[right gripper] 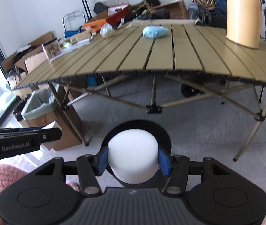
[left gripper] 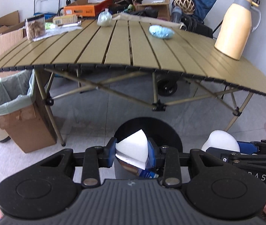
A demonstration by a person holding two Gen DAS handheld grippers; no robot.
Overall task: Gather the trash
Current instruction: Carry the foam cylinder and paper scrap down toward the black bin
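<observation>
My left gripper (left gripper: 132, 152) is shut on a wedge-shaped white foam piece (left gripper: 132, 150), held low over the floor in front of the table. My right gripper (right gripper: 133, 158) is shut on a round white foam cylinder (right gripper: 133, 155); the same cylinder (left gripper: 221, 140) shows at the right in the left wrist view. A cardboard bin with a pale green liner (left gripper: 13, 101) stands on the floor by the table's left leg, also in the right wrist view as the bin (right gripper: 39, 105). On the slatted table (left gripper: 133, 52) lie a crumpled blue wad (left gripper: 161, 31) and a whitish crumpled ball (left gripper: 104, 18).
A cream thermos jug (left gripper: 236, 24) stands at the table's right end. A clear container of brown bits (left gripper: 34, 27) and packets sit at the left end. Boxes and bags crowd the back wall. The table's crossed legs (left gripper: 157, 105) stand ahead above grey floor tiles.
</observation>
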